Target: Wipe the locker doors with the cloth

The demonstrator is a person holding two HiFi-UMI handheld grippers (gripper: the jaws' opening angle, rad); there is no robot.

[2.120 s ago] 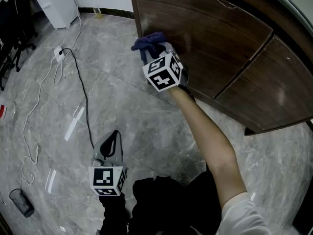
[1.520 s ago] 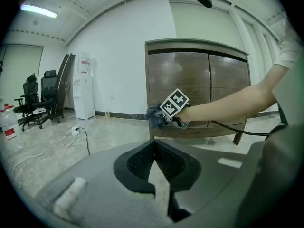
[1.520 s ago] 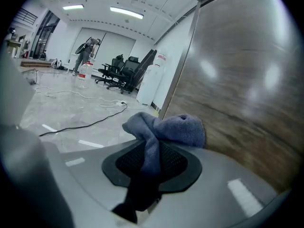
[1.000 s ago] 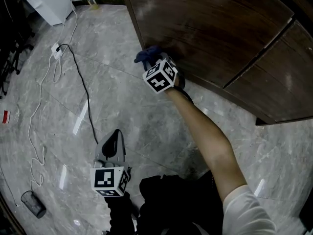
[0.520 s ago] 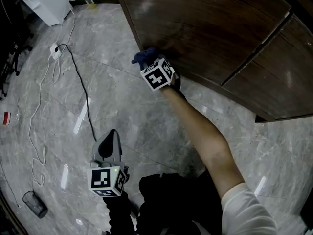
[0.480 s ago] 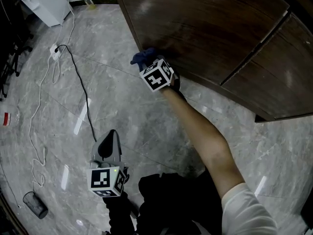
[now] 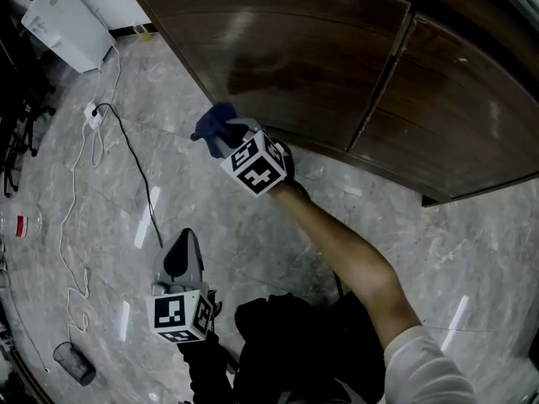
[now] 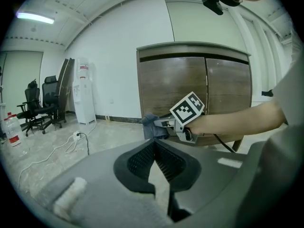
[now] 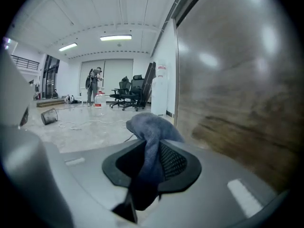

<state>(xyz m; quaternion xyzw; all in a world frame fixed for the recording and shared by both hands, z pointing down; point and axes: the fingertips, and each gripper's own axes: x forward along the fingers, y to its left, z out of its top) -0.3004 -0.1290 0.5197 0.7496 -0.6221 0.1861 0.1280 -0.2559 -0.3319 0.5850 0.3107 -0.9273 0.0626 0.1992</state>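
Note:
The dark wooden locker has a left door [image 7: 286,49] and a right door [image 7: 455,116]. My right gripper [image 7: 226,133] is shut on a blue cloth [image 7: 210,124], held low by the left door's bottom left corner. In the right gripper view the cloth [image 9: 149,127] bunches out of the jaws with the door [image 9: 237,80] close on the right; I cannot tell whether they touch. My left gripper [image 7: 184,242] hangs low over the floor, shut and holding nothing. In its own view the left gripper [image 8: 154,144] points at the locker [image 8: 194,89] and the cloth [image 8: 151,126].
A black cable and power strip [image 7: 93,110] and a white cable [image 7: 72,225] run over the grey marble floor. A white appliance [image 7: 72,19] stands at the far left. A dark cup [image 7: 72,362] lies at the lower left. Office chairs [image 8: 42,103] stand further back.
My right gripper has slid with the cloth down and left along the left door to its bottom corner. The head view has shifted. The left gripper has stayed low and shut.

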